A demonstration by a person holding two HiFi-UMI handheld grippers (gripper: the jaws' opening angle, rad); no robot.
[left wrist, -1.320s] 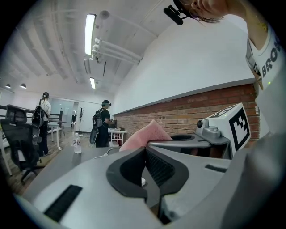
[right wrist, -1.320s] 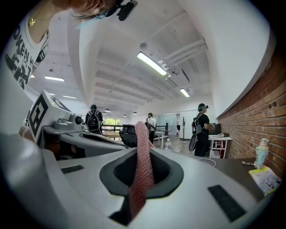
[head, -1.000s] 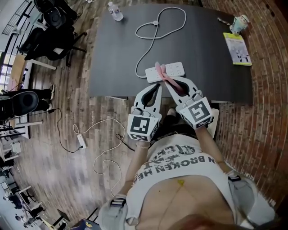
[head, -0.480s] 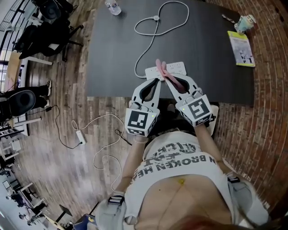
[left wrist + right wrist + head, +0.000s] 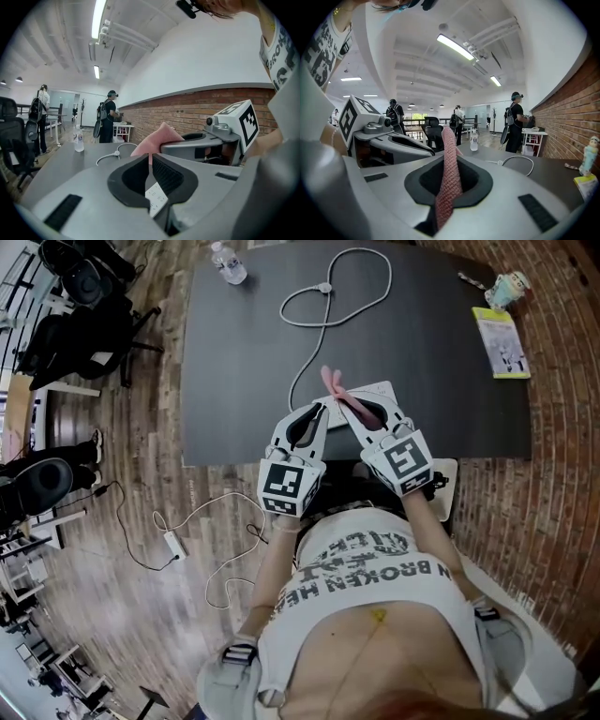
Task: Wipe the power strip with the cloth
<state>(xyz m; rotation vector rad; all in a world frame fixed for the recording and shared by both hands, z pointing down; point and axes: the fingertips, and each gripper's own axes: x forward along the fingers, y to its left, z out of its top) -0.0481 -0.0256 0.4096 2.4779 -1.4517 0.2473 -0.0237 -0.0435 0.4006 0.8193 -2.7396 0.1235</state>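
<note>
The white power strip [image 5: 381,390] lies near the front edge of the dark table [image 5: 234,381], its left end hidden under both grippers. In the left gripper view a bit of the power strip [image 5: 156,199] shows below the jaws. My right gripper [image 5: 341,402] is shut on the pink cloth [image 5: 330,381], which sticks up past its tips over the strip. The cloth [image 5: 447,187] runs upright between the right gripper's [image 5: 450,158] pads. My left gripper [image 5: 324,407] is shut beside it, tips almost touching the right one. The cloth [image 5: 157,138] shows just behind the left gripper's [image 5: 150,157] tips.
The strip's white cord [image 5: 323,292] loops toward the table's far side. A water bottle [image 5: 226,262] stands at the far left corner. At the right edge lie a yellow-green booklet [image 5: 502,341] and a small figurine [image 5: 512,283]. Office chairs [image 5: 75,296] stand left of the table.
Both grippers' tips have drawn closer together over the strip's left end. The cloth stays in the right gripper and now stands more upright.
</note>
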